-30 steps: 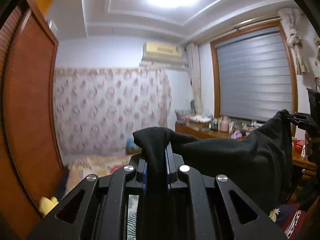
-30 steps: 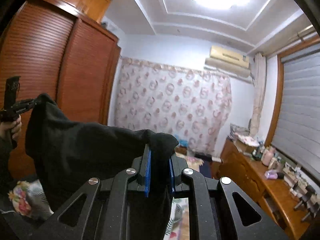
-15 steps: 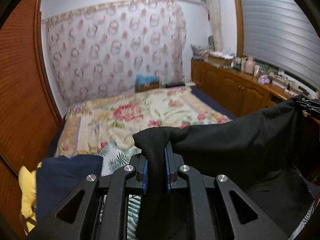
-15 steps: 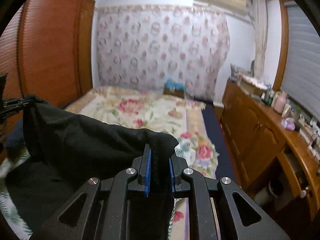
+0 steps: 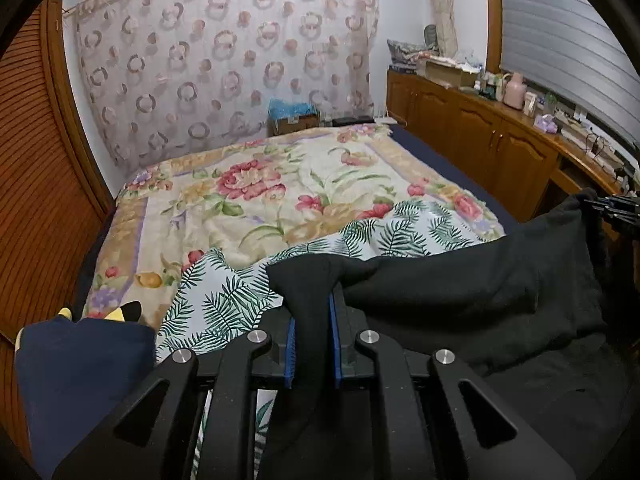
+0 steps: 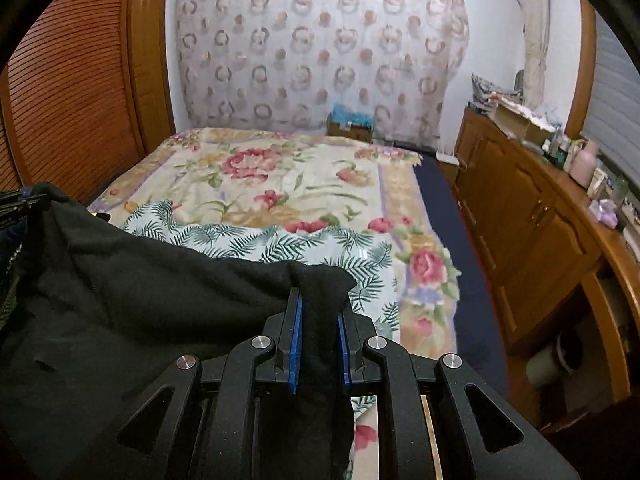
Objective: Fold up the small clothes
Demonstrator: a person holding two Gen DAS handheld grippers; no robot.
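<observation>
A black garment hangs stretched between my two grippers, low over the bed. My left gripper is shut on one corner of it, the cloth pinched between its blue pads. My right gripper is shut on the other corner of the black garment. In the left wrist view the right gripper shows at the far right edge holding the cloth. In the right wrist view the left gripper shows at the far left edge. The garment's lower part sags toward the bed and is partly hidden by the grippers.
A bed with a floral blanket and a leaf-print sheet lies ahead. A dark blue folded cloth with a yellow toy lies at the left. Wooden wardrobe at left, wooden cabinets with clutter at right.
Both grippers have tilted and come down from pointing at the ceiling to pointing at the bed, bringing the black garment down toward the sheet. Both stay shut on it.
</observation>
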